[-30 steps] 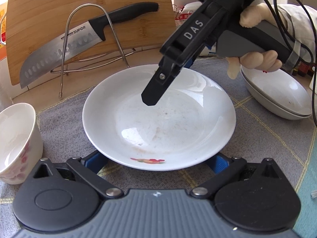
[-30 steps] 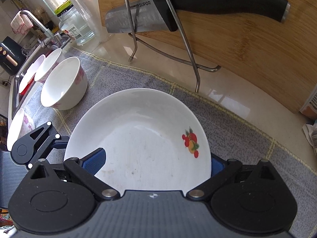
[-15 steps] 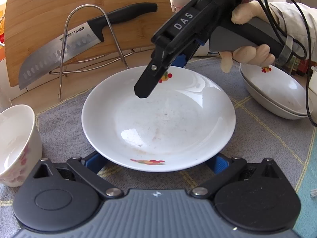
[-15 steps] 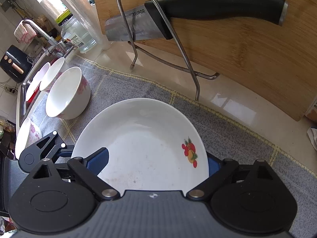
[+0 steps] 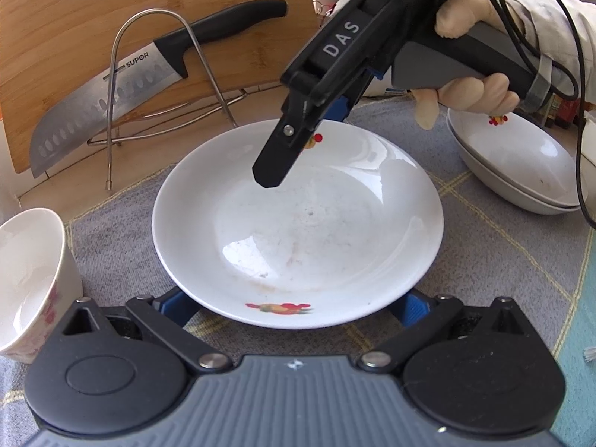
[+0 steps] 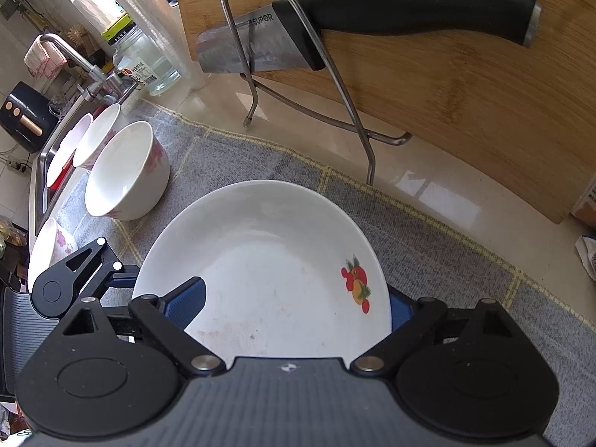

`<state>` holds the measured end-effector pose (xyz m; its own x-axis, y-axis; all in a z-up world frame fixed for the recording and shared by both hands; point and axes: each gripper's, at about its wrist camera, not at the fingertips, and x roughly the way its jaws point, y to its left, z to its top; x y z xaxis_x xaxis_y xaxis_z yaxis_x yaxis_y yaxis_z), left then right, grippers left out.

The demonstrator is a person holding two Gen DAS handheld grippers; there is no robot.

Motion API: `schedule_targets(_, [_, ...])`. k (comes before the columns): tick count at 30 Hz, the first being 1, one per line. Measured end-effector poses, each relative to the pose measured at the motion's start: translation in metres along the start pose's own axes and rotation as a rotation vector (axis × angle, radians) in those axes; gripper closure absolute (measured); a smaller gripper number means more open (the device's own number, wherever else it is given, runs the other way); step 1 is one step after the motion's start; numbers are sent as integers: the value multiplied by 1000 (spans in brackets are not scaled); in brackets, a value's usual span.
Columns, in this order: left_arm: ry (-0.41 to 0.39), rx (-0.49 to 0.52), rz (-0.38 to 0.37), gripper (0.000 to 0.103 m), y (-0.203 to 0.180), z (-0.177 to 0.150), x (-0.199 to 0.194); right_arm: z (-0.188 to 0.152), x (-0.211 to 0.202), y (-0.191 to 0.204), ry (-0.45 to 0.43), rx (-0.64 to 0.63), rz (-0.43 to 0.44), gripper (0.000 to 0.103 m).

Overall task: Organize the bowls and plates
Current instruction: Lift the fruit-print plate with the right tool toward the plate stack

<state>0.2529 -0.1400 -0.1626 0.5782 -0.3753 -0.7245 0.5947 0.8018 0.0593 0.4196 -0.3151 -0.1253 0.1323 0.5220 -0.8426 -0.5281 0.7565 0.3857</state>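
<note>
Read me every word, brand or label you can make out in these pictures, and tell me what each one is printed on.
"SUPOR": on the blade of the knife, near its black handle, legible in both views.
"DAS": white letters on the body of the right gripper.
Label on the glass jar near the faucet: red and black print, too small to read.
Yellow-green box behind the jar: print too blurred to read.
The plate carries only a fruit picture, no text.

"SUPOR" is printed on the knife [image 5: 111,85] blade, readable in both my wrist views. "DAS" in white letters sits on my right gripper [image 5: 283,149] body. Jar [image 6: 149,63] label too small to read.
</note>
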Motion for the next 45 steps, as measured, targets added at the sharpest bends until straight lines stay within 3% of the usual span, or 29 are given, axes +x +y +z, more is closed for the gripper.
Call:
schedule_targets(22, [1, 12, -5, 1, -17, 5, -32, -22, -29, 23, -37, -5, 2, 5])
schedule_targets(34, [-17, 67, -12, 1, -41, 8, -62, -52, -66, 41, -96, -1, -15, 5])
schedule_targets(45, [-31, 135, -56, 1, -63, 21, -64, -85, -101, 36, -157, 39, -52, 5])
